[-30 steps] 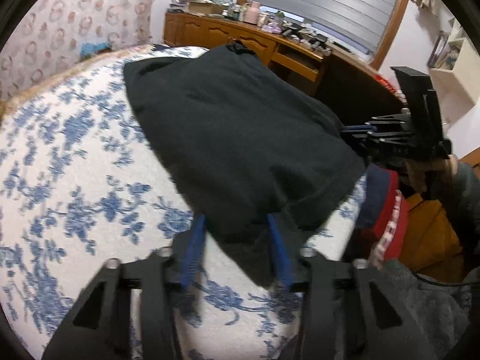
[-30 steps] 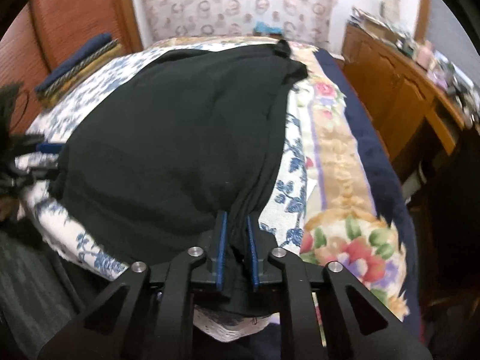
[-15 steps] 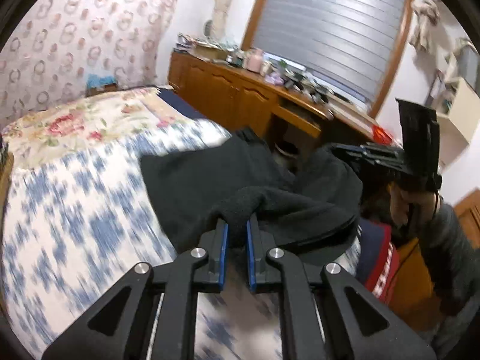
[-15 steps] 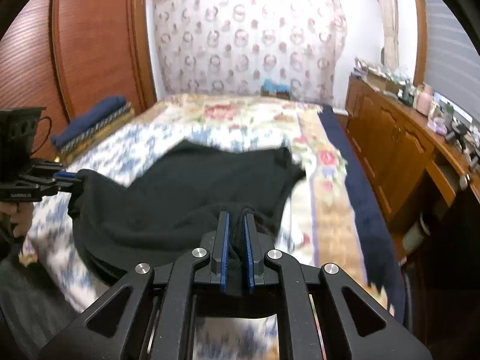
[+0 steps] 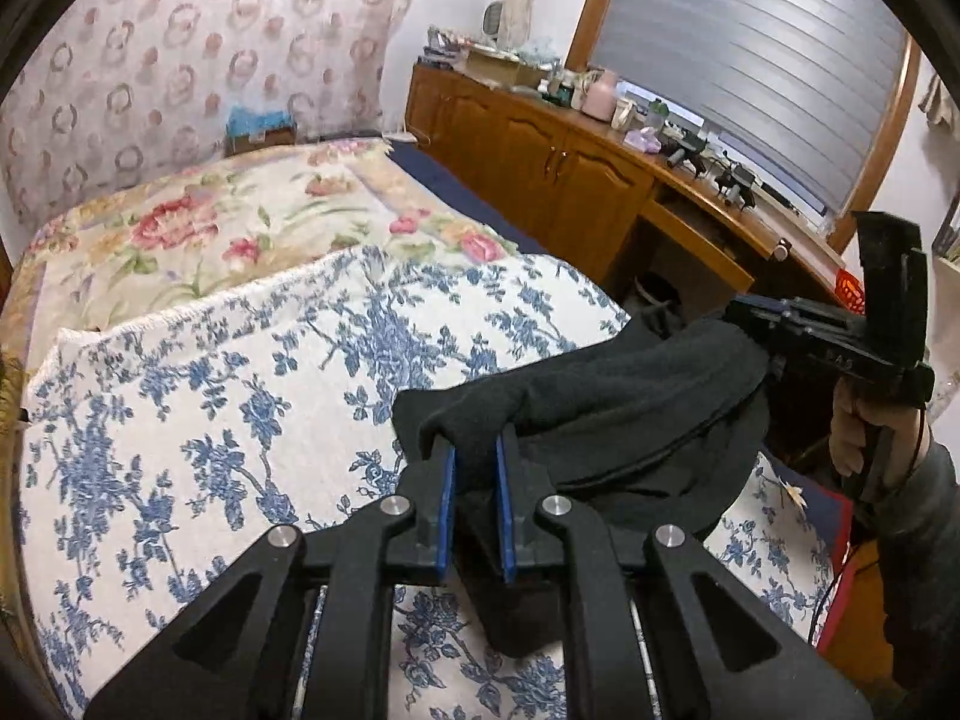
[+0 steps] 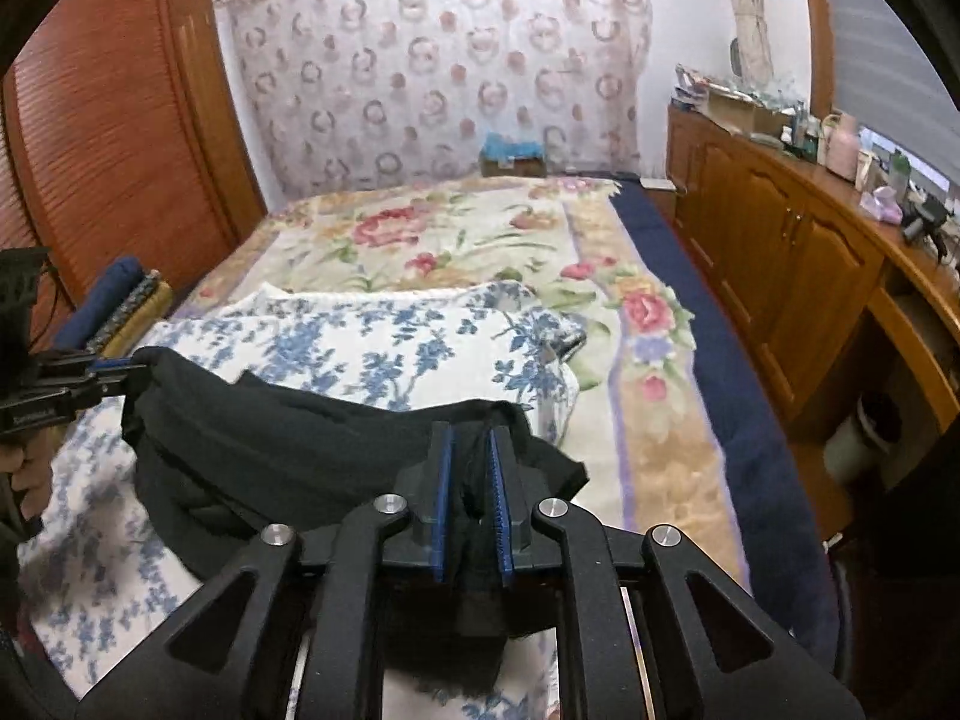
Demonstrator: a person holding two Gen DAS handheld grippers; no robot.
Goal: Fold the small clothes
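Note:
A black garment hangs between my two grippers above the near edge of the bed. My left gripper is shut on one corner of it; it also shows at the left edge of the right wrist view. My right gripper is shut on the other corner; it shows at the right of the left wrist view. The black garment sags in folds between the two grips, lifted off the blue-flowered cloth.
The bed carries a blue-flowered cloth over a rose-patterned blanket. A wooden dresser with clutter runs along the right. Folded textiles lie by the wooden wardrobe on the left.
The garment lay spread flat on the bed a second ago. My left gripper closed on its corner, and both grippers lifted and pulled it toward the near edge, bunching it.

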